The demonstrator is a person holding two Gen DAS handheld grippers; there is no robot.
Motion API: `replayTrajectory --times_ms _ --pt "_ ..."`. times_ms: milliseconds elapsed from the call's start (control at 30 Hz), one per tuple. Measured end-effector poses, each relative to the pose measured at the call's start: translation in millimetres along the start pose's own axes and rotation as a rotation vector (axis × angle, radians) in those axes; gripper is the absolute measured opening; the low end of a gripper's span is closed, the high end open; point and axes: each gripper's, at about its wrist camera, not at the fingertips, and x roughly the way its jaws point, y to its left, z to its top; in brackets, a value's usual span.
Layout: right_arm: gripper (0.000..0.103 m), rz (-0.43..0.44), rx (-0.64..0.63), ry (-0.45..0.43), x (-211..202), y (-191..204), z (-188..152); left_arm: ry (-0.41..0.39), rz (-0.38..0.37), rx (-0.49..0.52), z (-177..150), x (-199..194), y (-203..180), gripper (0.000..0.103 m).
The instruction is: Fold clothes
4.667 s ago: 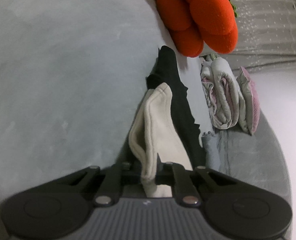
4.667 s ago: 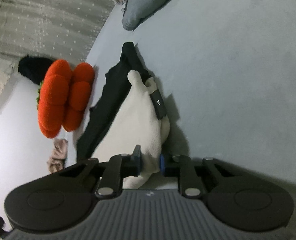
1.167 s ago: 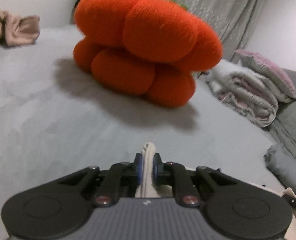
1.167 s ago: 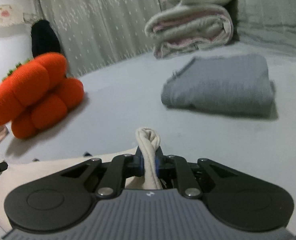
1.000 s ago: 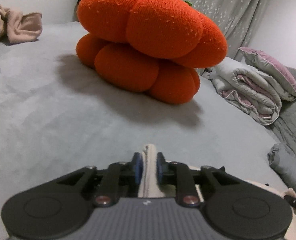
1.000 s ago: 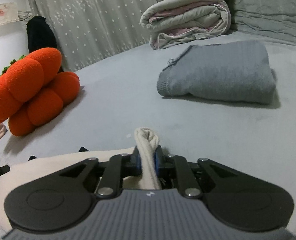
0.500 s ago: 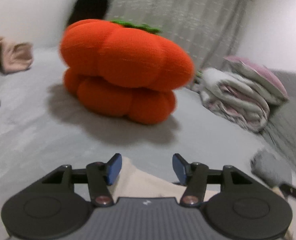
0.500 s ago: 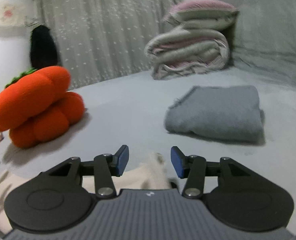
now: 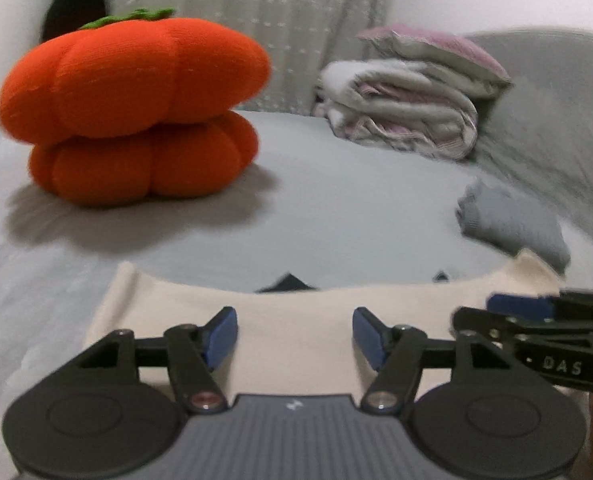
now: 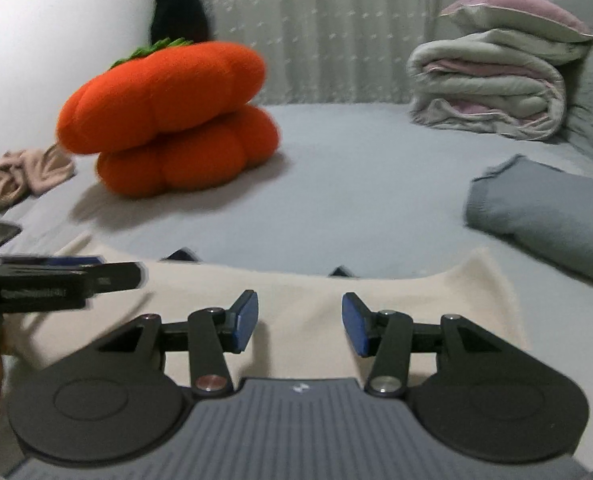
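While the left gripper (image 9: 294,336) opens empty and the right gripper (image 10: 299,322) gapes empty, the cream garment (image 9: 296,320) hides dark cloth (image 9: 286,283), only corners showing.

Straight ahead at twelve o'clock you have open grey bedsheet (image 10: 356,184) beyond the cream garment (image 10: 304,304). The orange pumpkin cushion (image 10: 168,116) blocks eleven o'clock, the folded grey sweater (image 10: 544,208) sits at two, and the rolled quilt (image 10: 484,88) closes one o'clock farther back
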Motion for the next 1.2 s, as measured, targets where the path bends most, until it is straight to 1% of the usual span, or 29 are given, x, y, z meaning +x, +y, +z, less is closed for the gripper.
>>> replayTrajectory --times_ms 67,167,267,333,367,400,500,567,600,633,833,933,1200 --pt "0.051 -0.007 -0.028 0.011 3 4 -6 0.004 0.004 0.016 -3 4 2 0.066" --pt "0.051 -0.021 -0.019 0.014 3 -7 -10 -0.001 0.007 -0.008 -3 3 14 0.066" --pt "0.051 -0.040 0.038 0.012 3 -25 -9 -0.012 0.022 -0.042 -2 0 31 0.065" --pt "0.050 -0.055 0.080 0.009 3 -39 -8 -0.021 0.011 -0.072 -2 -2 43 0.060" --pt "0.047 -0.054 0.101 0.008 3 -45 -9 -0.026 0.011 -0.083 -1 -3 46 0.057" --pt "0.045 -0.046 0.123 0.006 2 -51 -9 -0.033 0.012 -0.094 -1 -4 49 0.057" --pt "0.043 -0.036 0.167 -0.006 0 -63 -9 -0.051 0.005 -0.118 0 -7 54 0.057" --pt "0.044 -0.043 0.172 -0.017 -3 -64 -6 -0.062 0.004 -0.127 0 -8 56 0.057" --pt "0.046 -0.057 0.172 -0.021 -4 -64 -5 -0.070 0.007 -0.128 1 -9 55 0.057" --pt "0.046 -0.068 0.171 -0.025 -5 -65 -5 -0.075 0.008 -0.130 1 -9 55 0.057" --pt "0.044 -0.065 0.178 -0.019 -4 -68 -9 -0.076 0.002 -0.164 -2 -8 62 0.055" --pt "0.044 -0.069 0.182 -0.020 -5 -69 -7 -0.080 0.010 -0.167 -2 -8 63 0.054" --pt "0.043 -0.066 0.188 -0.013 -6 -70 -10 -0.082 0.020 -0.215 -4 -6 71 0.051"
